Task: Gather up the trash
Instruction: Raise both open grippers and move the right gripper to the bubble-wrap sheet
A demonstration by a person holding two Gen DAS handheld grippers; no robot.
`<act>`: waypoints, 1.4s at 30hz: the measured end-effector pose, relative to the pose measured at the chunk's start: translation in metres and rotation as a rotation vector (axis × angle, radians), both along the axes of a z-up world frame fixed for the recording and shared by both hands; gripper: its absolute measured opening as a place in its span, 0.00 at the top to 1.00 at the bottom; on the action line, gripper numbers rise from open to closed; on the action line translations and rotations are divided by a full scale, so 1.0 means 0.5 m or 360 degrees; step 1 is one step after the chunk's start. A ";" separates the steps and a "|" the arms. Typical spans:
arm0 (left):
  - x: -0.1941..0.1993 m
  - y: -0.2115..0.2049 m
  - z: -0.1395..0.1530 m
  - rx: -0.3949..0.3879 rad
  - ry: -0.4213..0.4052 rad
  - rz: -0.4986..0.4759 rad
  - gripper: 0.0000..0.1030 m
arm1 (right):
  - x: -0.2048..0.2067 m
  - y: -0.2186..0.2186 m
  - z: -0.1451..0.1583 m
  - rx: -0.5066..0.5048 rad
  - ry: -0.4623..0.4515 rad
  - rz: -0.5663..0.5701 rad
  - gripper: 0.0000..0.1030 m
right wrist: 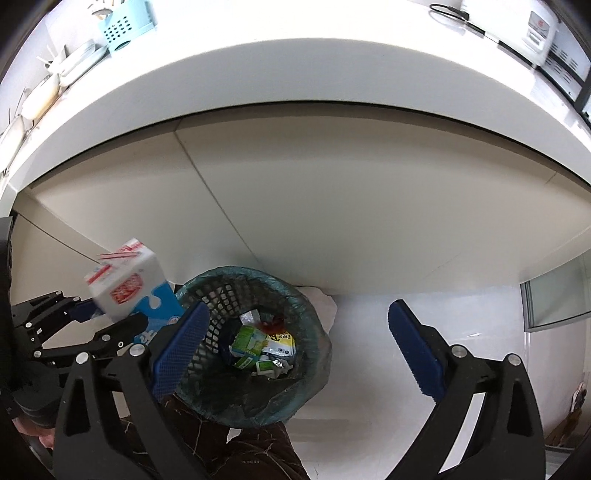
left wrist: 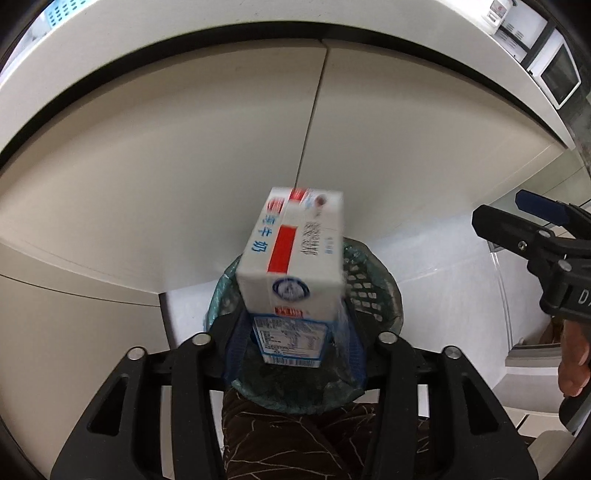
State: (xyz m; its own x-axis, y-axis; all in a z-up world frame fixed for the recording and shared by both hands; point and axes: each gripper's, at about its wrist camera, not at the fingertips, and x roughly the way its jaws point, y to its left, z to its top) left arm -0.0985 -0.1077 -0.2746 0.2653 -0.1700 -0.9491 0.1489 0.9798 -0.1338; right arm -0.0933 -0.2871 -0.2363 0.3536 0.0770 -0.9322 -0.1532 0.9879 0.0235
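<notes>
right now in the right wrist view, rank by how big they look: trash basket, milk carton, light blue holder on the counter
1. trash basket, clearly largest
2. milk carton, in the left hand-held gripper
3. light blue holder, smallest, though it sits farther from the camera, so its true size against the carton is unsure

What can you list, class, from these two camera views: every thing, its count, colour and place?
Milk carton: one, white, red and blue, held above the bin.
Mesh waste bin: one, black with green liner, on the pale floor.
Trash in bin: several green and white packets, at the bottom.
Cabinet doors: two, cream, behind the bin.
Worktop: one, white, above the doors.
Left gripper: black, blue pads, gripping the carton.
Right gripper: black, blue pads, open, empty, above the bin.
</notes>
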 end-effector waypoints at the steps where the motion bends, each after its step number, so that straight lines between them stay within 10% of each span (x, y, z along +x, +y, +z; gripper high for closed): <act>1: -0.001 0.000 0.000 0.0000 -0.0006 -0.0003 0.51 | -0.001 0.000 0.001 -0.0012 0.0003 -0.0007 0.09; 13: 0.000 0.052 0.115 -0.0014 -0.0183 0.0171 0.07 | 0.029 0.002 0.092 0.0009 -0.0035 0.0004 0.09; 32: 0.095 0.175 0.396 0.0069 -0.0400 0.0387 0.06 | 0.174 0.073 0.340 0.0025 -0.0249 0.0094 0.09; 42: 0.227 0.257 0.421 0.0044 -0.0420 0.0435 0.06 | 0.318 0.133 0.382 0.0022 -0.0318 0.0068 0.09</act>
